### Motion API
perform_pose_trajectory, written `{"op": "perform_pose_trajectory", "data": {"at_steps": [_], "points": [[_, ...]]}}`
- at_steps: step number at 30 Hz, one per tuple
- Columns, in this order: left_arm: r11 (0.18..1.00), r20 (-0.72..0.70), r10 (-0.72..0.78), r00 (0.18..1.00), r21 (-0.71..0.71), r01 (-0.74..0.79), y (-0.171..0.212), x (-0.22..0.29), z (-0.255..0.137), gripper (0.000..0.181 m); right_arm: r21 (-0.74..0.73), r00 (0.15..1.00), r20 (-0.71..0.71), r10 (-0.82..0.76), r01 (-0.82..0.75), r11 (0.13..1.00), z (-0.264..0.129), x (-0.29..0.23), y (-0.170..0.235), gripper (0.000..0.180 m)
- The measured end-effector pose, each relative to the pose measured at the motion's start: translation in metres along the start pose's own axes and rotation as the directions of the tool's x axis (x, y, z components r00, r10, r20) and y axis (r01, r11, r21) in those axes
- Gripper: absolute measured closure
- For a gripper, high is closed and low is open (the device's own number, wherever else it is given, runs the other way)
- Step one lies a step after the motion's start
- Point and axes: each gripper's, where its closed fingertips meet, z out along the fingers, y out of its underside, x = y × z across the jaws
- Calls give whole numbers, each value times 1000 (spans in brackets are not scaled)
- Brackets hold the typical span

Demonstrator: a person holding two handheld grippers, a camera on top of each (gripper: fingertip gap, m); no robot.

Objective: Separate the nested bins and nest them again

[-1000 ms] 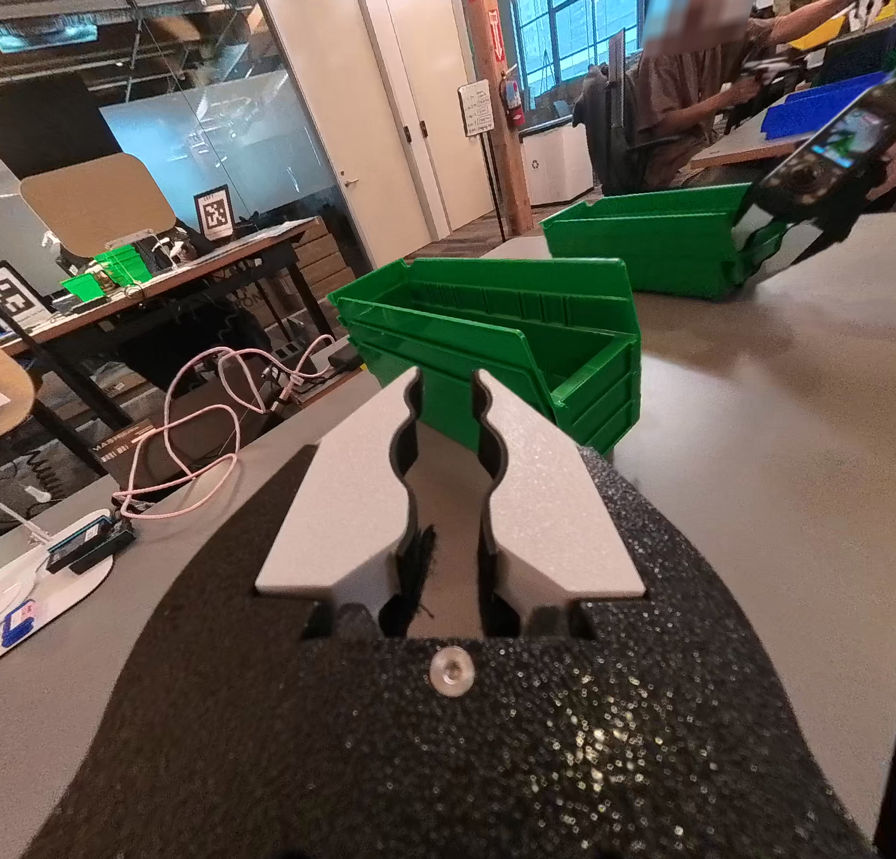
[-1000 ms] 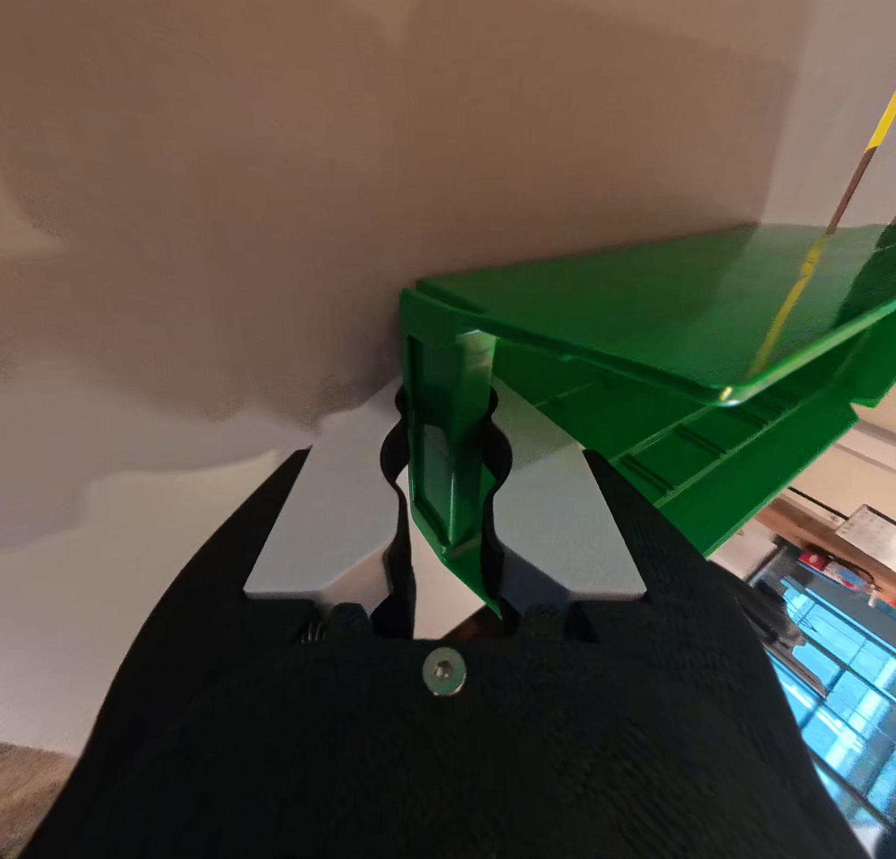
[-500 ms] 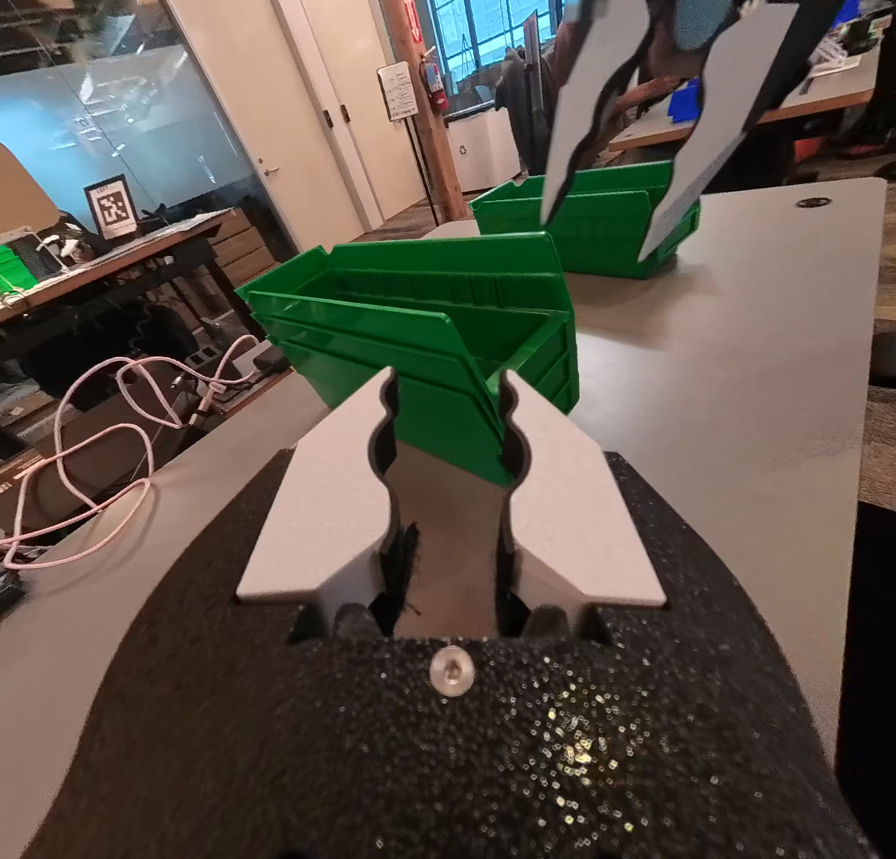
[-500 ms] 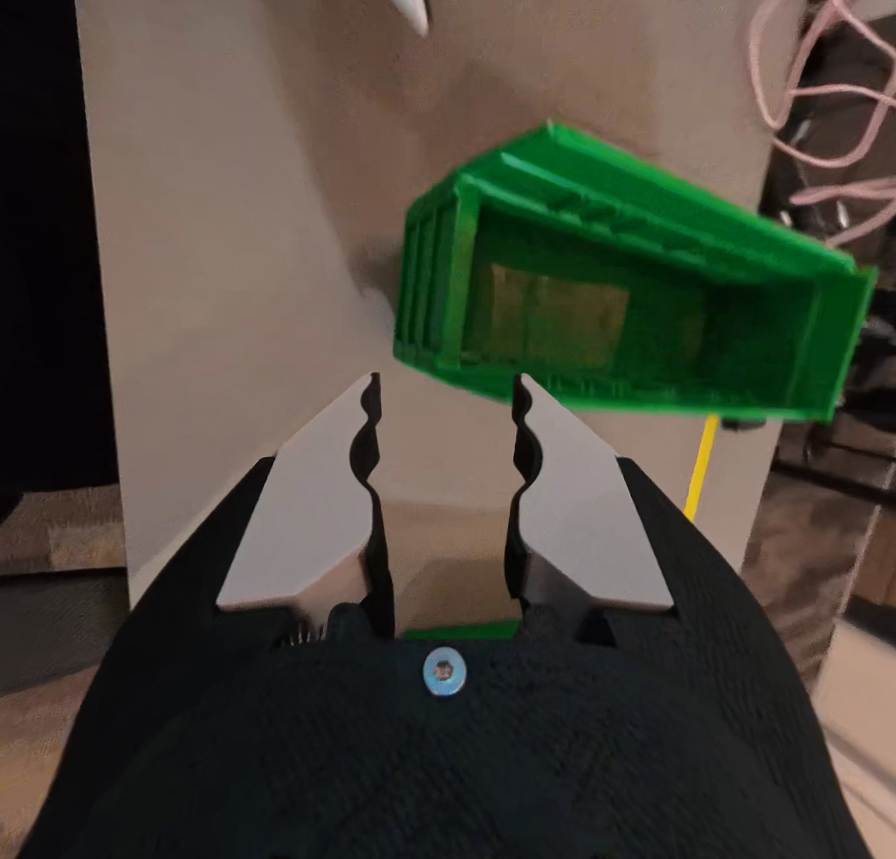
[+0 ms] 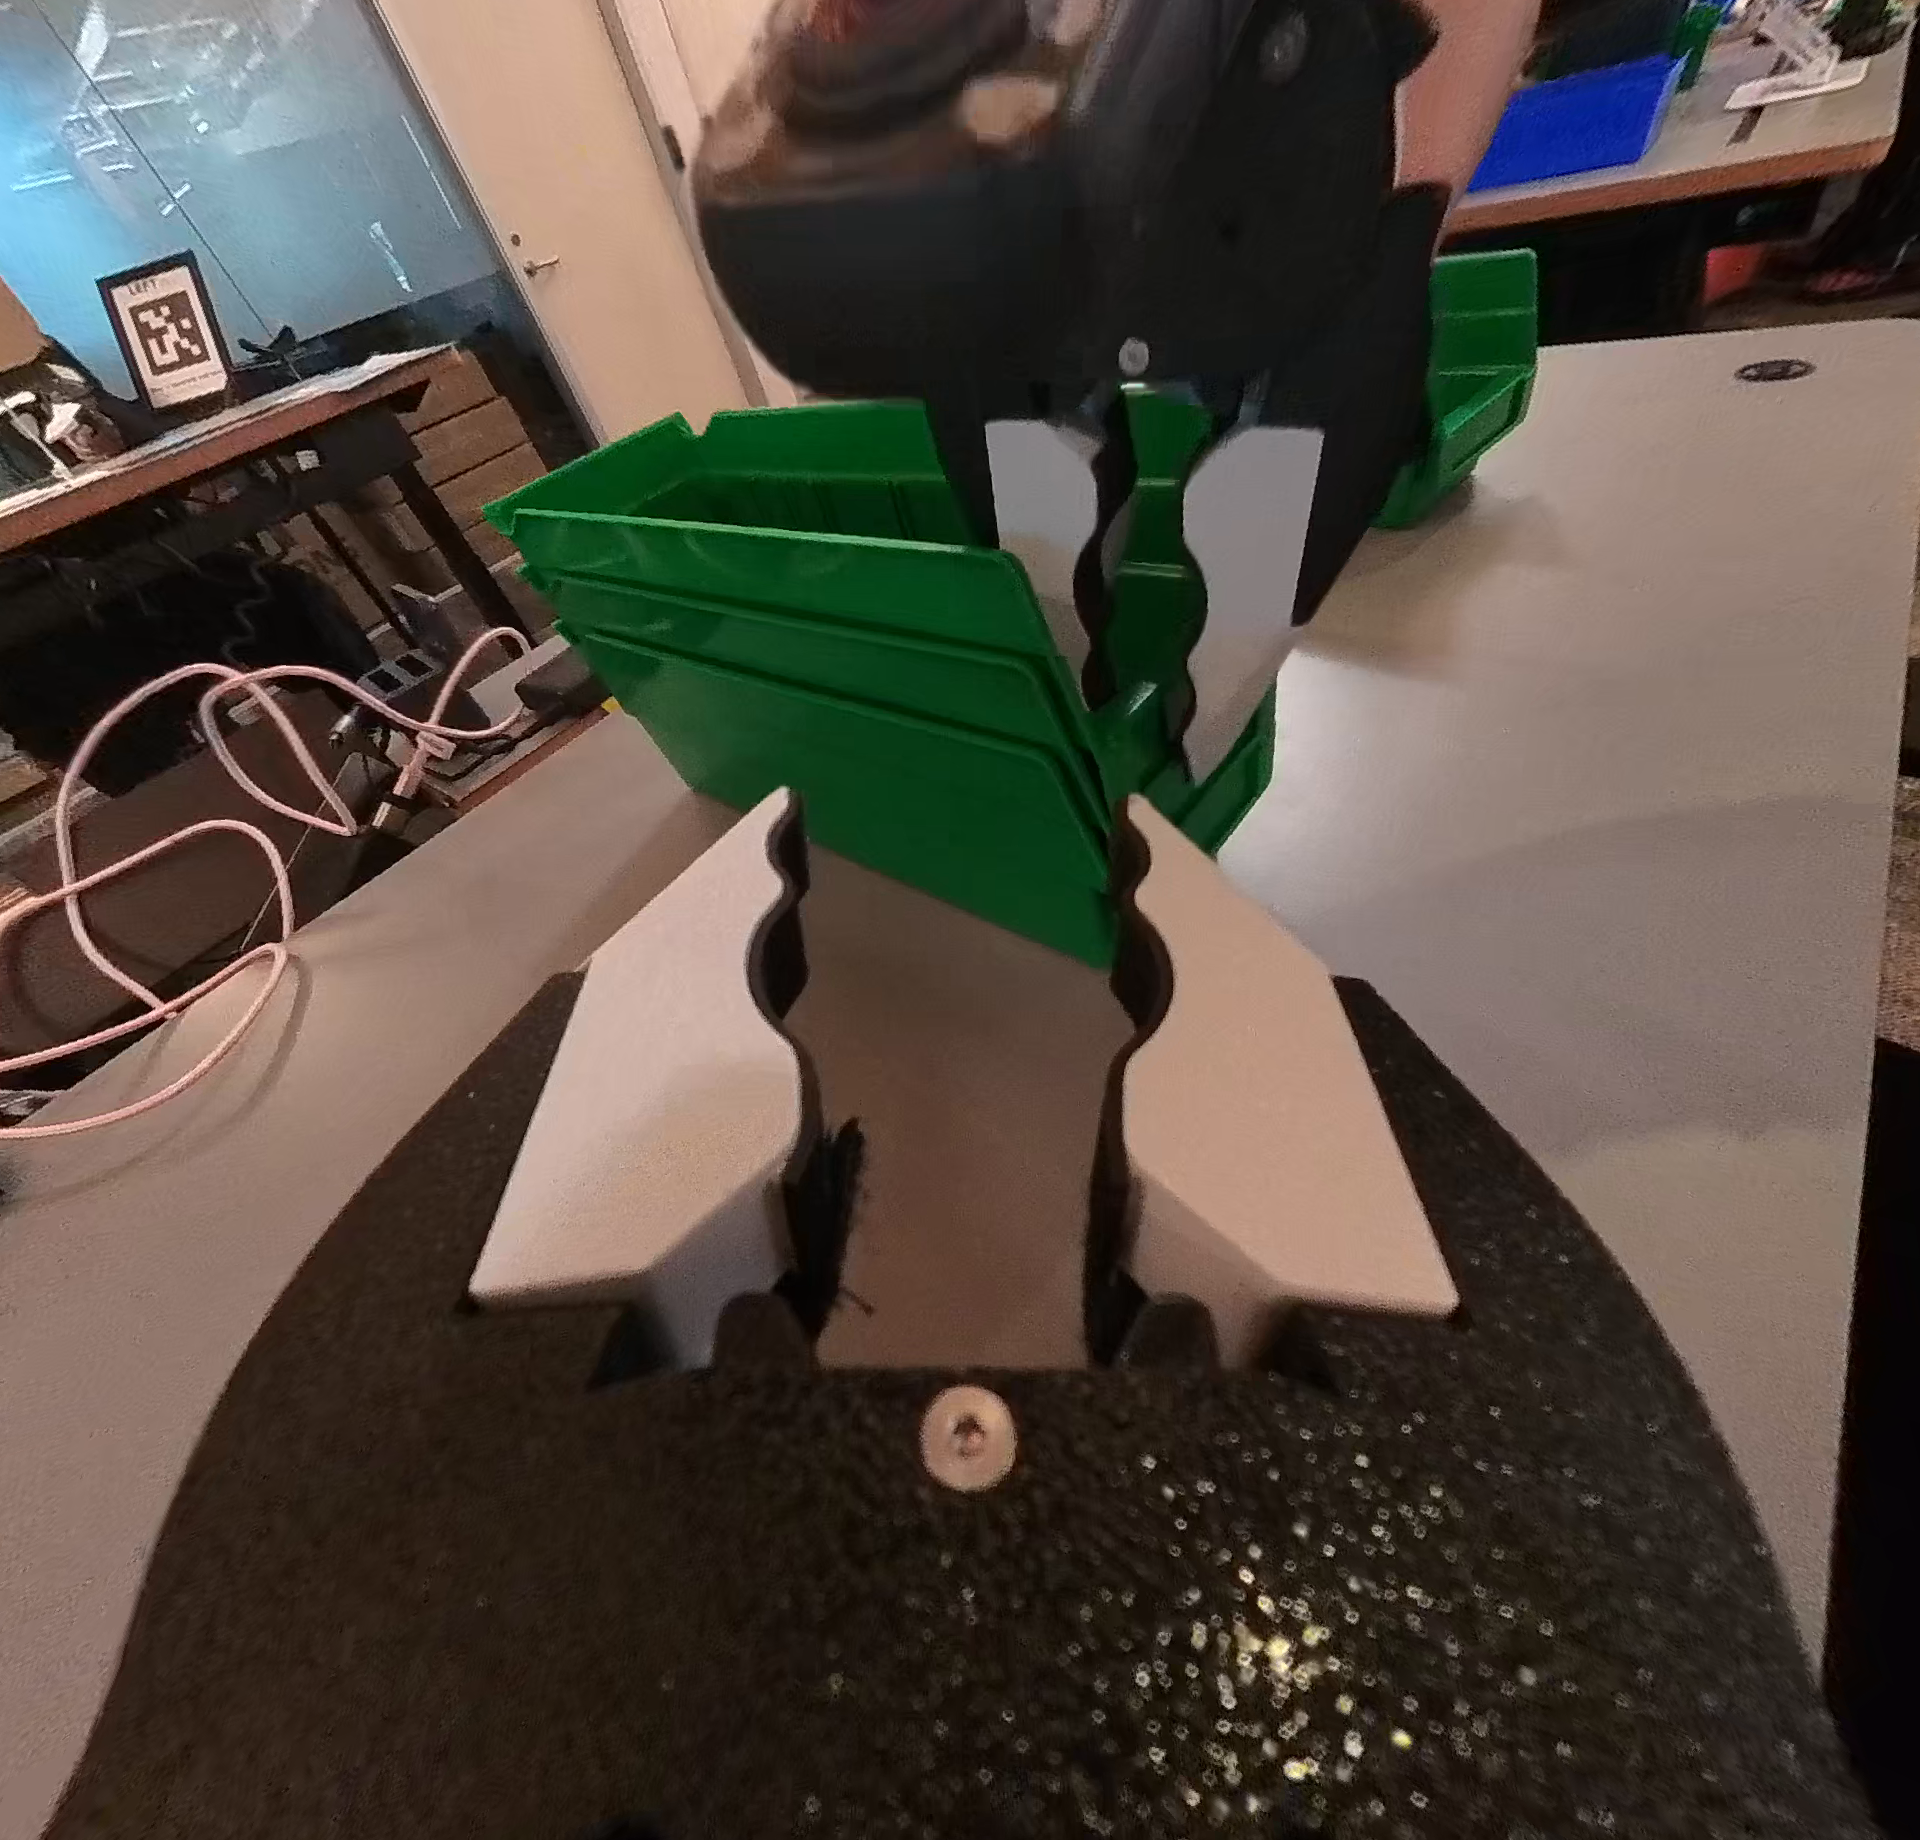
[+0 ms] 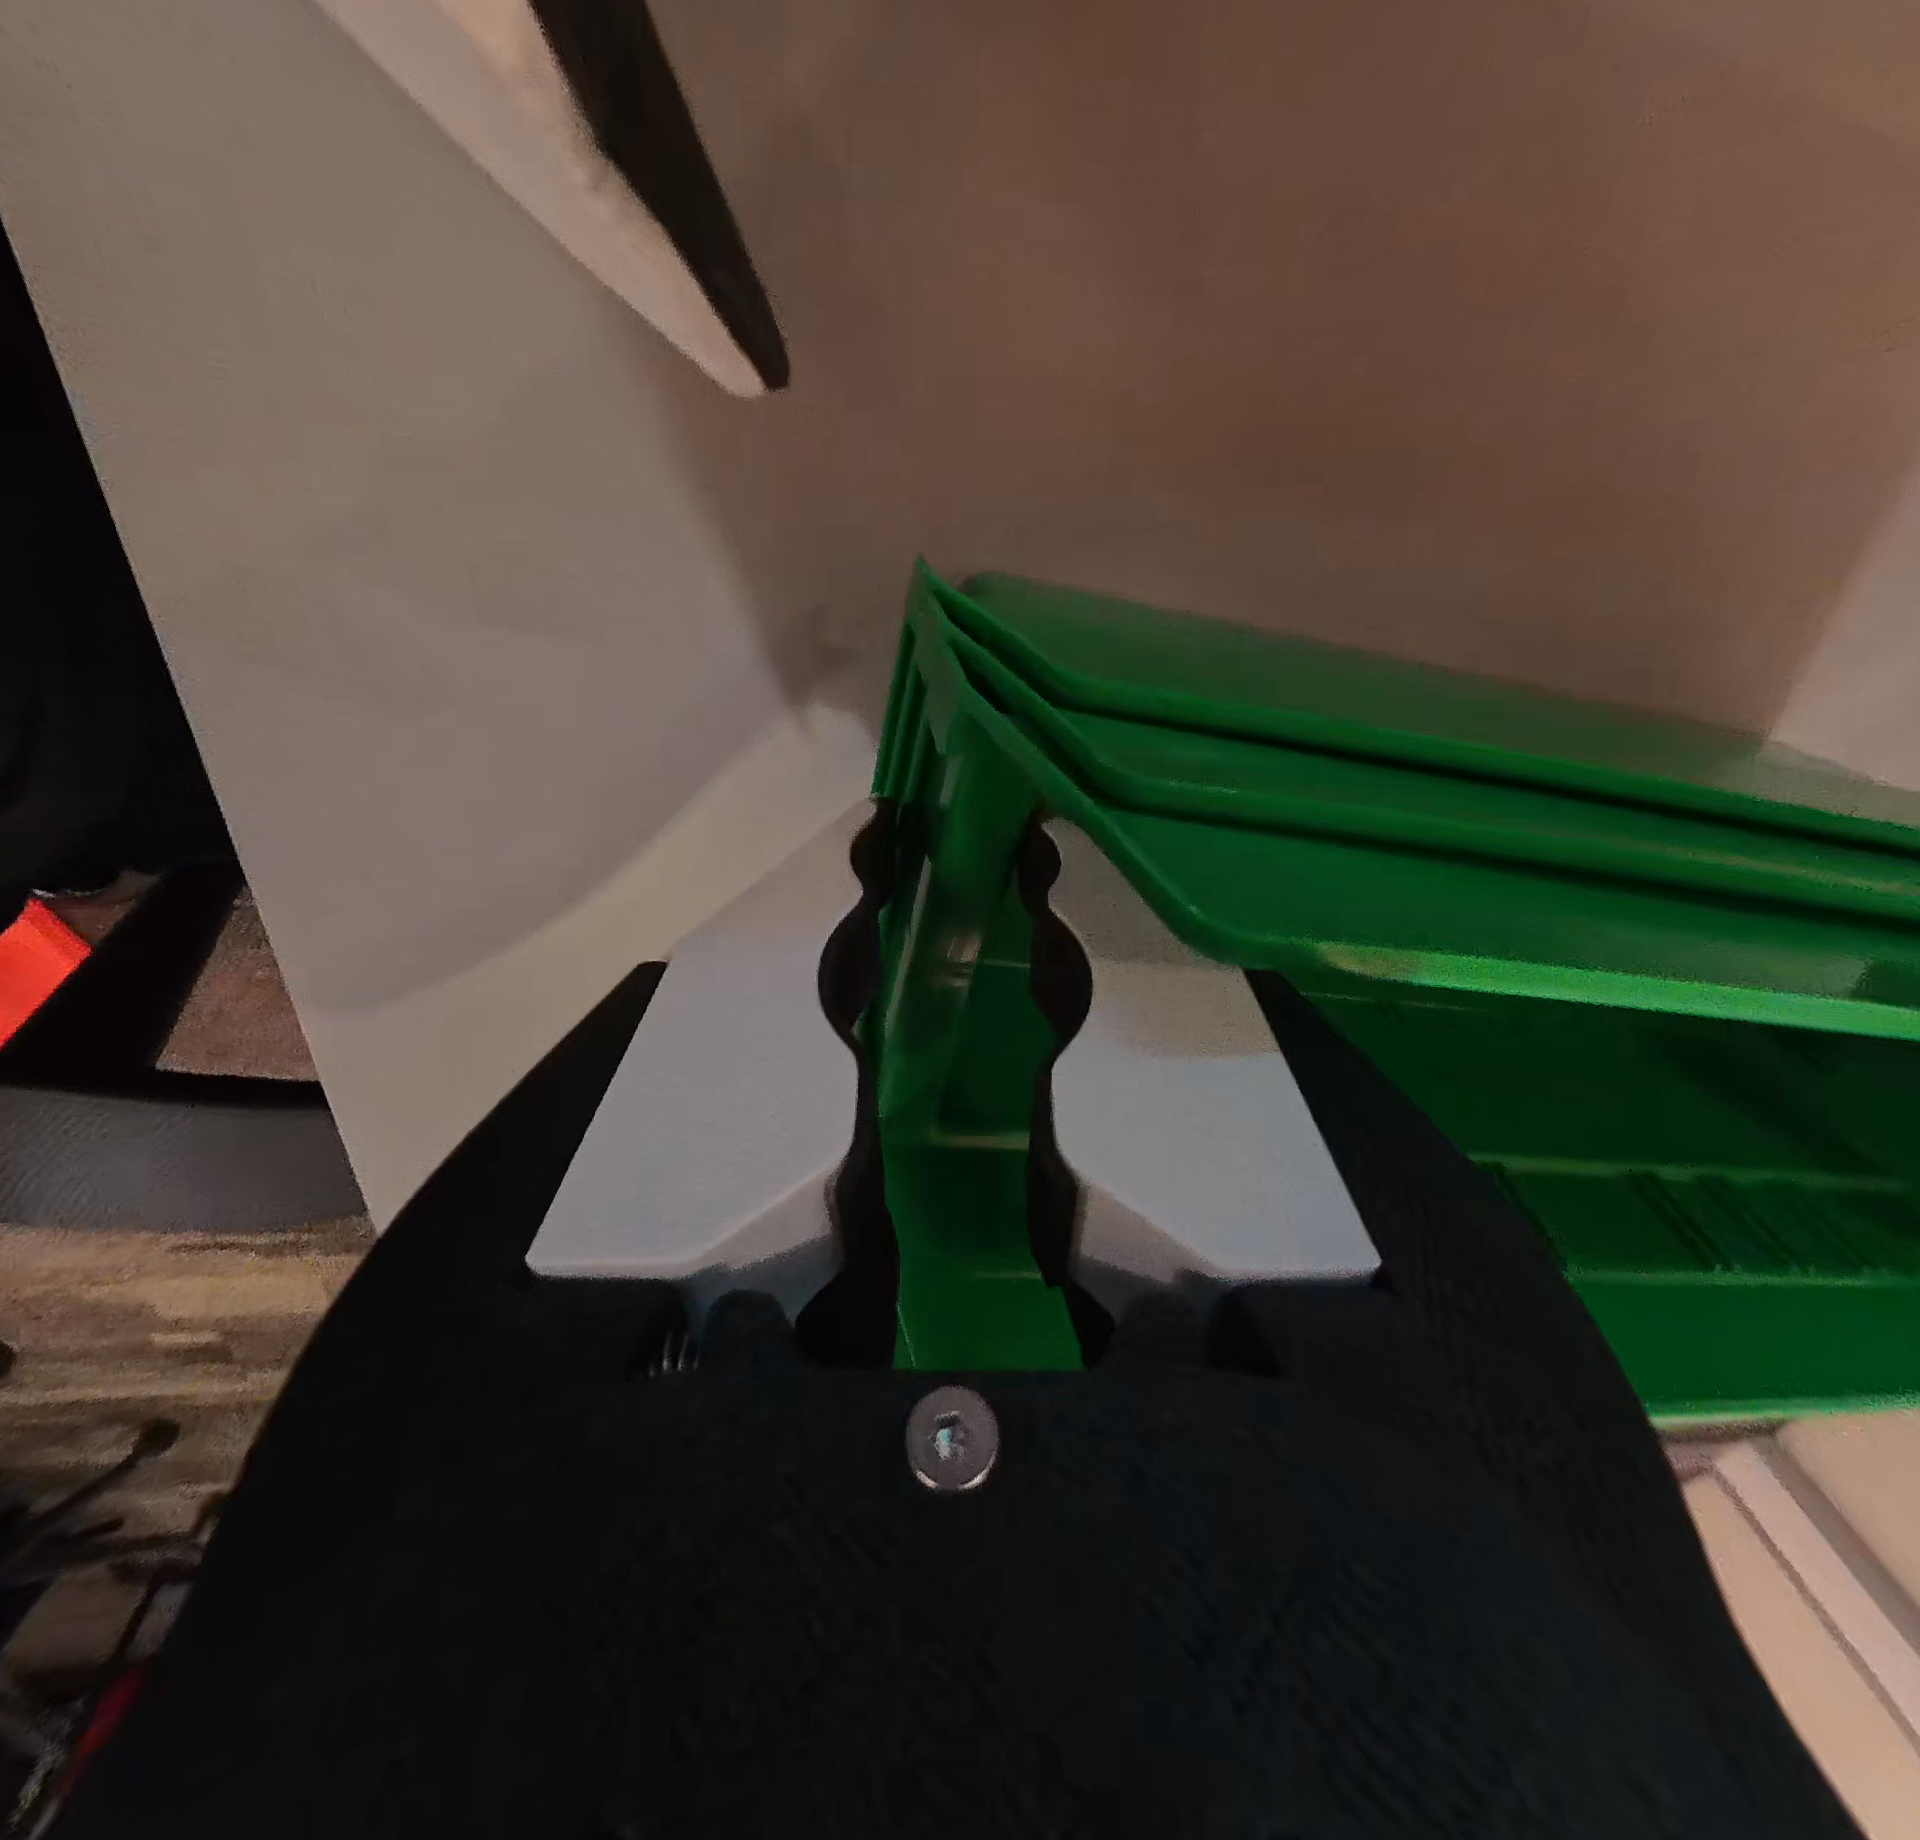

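A stack of three nested green bins (image 5: 831, 668) sits on the grey table (image 5: 1558, 907). My left gripper (image 5: 961, 845) is open and empty, low over the table, its tips just short of the stack's near side wall. My right gripper (image 5: 1143, 595) comes down from above and is shut on the front end wall of the top bin. In the right wrist view the gripper (image 6: 956, 834) clamps that green wall (image 6: 956, 1011), with the stacked rims (image 6: 1455, 782) running off to the right. A left gripper finger (image 6: 665, 232) shows at the upper left.
A single green bin (image 5: 1475, 388) stands apart at the back right of the table. A pink cable (image 5: 208, 855) hangs off the table's left edge. A side desk with a marker card (image 5: 166, 325) is at the left, and a blue bin (image 5: 1579, 128) is on a far table.
My right gripper let go of the single bin at the back, crossed to the stack and closed on the top bin's end wall. My left gripper opened wider and moved closer to the stack.
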Motion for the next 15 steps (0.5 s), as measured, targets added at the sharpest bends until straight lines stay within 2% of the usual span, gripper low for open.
{"op": "perform_pose_trajectory", "data": {"at_steps": [11,15], "points": [[1000,-32,9,999,-29,-10,7,15,15,124,5,999,27,42,-42,999,-24,9,8,160],[998,-46,-48,998,-29,47,10,25,31,116,-19,999,24,23,-23,1000,-24,7,10,160]]}}
